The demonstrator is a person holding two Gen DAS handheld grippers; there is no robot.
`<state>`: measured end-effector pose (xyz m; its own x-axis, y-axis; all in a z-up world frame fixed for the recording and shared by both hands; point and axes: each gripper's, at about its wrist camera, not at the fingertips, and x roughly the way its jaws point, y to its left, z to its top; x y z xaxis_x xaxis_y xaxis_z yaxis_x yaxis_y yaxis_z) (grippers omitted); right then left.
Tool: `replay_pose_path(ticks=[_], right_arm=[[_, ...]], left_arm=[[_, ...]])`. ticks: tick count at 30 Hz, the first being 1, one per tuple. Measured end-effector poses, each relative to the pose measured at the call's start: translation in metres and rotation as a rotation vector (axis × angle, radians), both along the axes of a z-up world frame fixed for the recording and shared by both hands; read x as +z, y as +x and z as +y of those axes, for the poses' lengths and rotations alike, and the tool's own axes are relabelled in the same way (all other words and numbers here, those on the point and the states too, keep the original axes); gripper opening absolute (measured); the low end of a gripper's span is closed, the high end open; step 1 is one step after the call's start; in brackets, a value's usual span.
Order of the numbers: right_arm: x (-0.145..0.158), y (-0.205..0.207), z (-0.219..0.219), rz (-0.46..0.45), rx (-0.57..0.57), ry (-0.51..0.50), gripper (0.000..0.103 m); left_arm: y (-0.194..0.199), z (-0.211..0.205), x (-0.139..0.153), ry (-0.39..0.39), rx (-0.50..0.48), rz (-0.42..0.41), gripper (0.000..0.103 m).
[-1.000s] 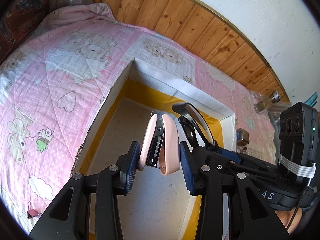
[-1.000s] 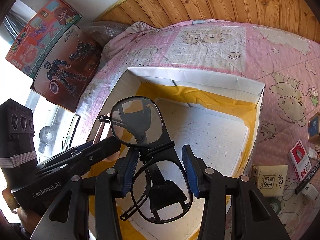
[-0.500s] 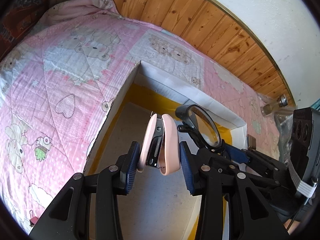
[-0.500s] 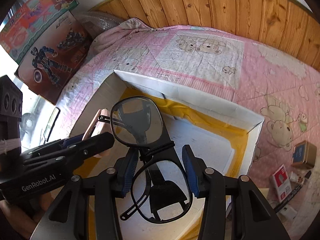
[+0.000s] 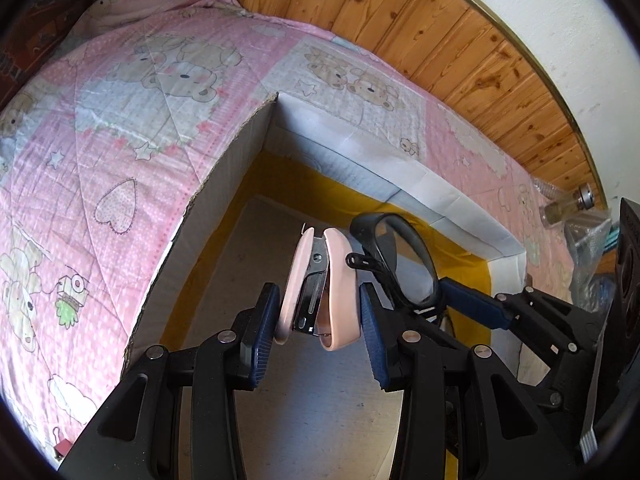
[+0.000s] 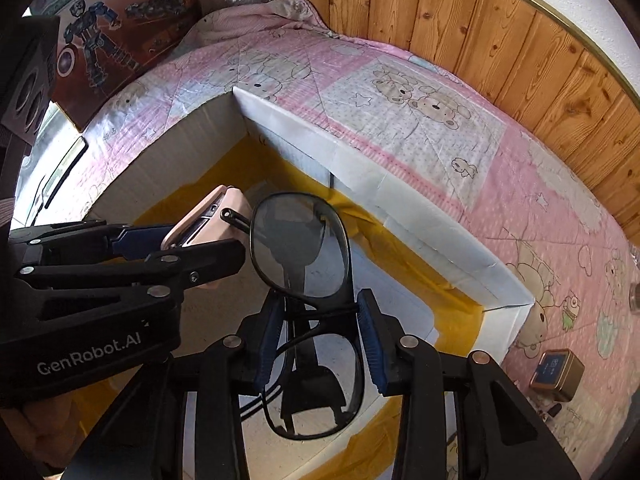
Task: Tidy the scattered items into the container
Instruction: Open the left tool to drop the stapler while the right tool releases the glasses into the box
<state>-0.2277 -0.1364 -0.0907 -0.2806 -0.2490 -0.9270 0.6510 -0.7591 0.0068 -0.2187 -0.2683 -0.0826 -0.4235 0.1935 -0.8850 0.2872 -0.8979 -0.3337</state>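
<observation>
A white cardboard box [image 5: 420,188] lined with yellow tape lies open on the bed, and both grippers hang over its inside. My left gripper [image 5: 318,320] is shut on a pink stapler [image 5: 340,280], held upright between the blue pads. In the right wrist view the stapler [image 6: 208,216] shows at the left, above the box wall [image 6: 400,204]. My right gripper [image 6: 320,328] has black-framed glasses [image 6: 300,248] between its pads, gripped near the bridge, and its jaws are closing on them. One lens [image 5: 404,264] stands just right of the stapler, almost touching it.
A pink bear-print quilt [image 5: 120,140] covers the bed, with wooden panelling behind. A glass bottle [image 5: 568,208] lies at the far right edge. A small gold tin [image 6: 556,372] sits right of the box. Toy cartons [image 6: 108,40] stand at the back left. A small clip [image 5: 62,448] lies on the quilt.
Both grippers have come lower and nearer over the box, each with its item. The right wrist has rolled, and its pads now stand closer together on the glasses.
</observation>
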Motion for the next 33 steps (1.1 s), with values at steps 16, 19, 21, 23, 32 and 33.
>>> replay_pose_path(ticks=[16,19,21,23,32,33], right_arm=[[-0.015,-0.017,0.001,-0.108,-0.013,0.031,0.034],[-0.017,-0.019,0.001,-0.112,-0.021,0.043,0.034],[-0.018,-0.018,0.001,-0.115,-0.026,0.044,0.035],[-0.017,-0.018,0.001,-0.119,-0.03,0.039,0.035],[-0.001,-0.008,0.007,-0.092,-0.042,0.017,0.048],[0.002,-0.006,0.008,-0.089,-0.042,0.013,0.048]], left_arm=[[-0.018,0.004,-0.024,-0.02,-0.014,-0.055,0.044],[-0.019,0.006,-0.028,-0.035,-0.018,-0.066,0.046],[-0.018,0.006,-0.031,-0.048,-0.015,-0.073,0.045],[-0.017,0.007,-0.032,-0.054,-0.02,-0.07,0.046],[-0.003,0.008,-0.021,-0.055,-0.025,-0.061,0.046],[-0.001,0.007,-0.018,-0.054,-0.023,-0.057,0.046]])
